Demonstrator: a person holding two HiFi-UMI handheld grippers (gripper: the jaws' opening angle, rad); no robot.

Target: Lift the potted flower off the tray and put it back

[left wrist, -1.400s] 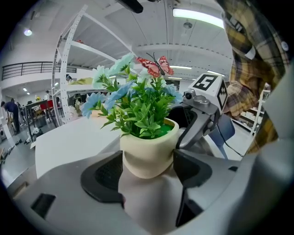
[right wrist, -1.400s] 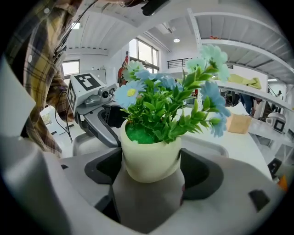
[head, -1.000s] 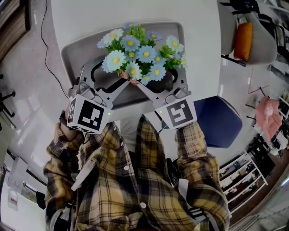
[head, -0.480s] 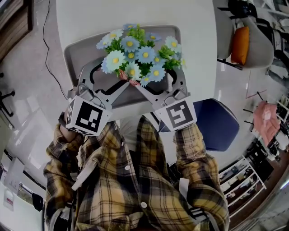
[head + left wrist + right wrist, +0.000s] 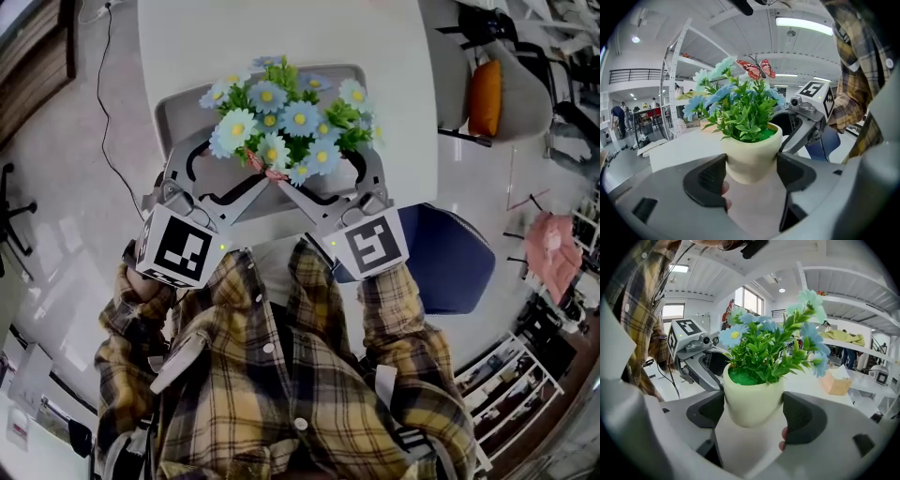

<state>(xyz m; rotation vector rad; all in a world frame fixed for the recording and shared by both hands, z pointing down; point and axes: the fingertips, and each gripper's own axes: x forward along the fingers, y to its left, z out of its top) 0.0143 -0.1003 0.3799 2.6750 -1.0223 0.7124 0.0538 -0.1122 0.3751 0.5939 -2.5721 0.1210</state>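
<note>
Over grey tray (image 5: 173,114): potted flower (image 5: 281,127) pinched from both sides, left gripper (image 5: 750,171) and right gripper (image 5: 753,411) each clamped on its cream base. Opposed grip likely steadies top-heavy blooms. Lift-off unclear.

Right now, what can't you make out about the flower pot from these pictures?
- Head view: the flowers cover the pot.
- Gripper views: the bodies of the left tongs and right tongs block the space under the pot, so whether it touches the tray is unknown.
- Head view: lower-right shelf items are too small.
</note>
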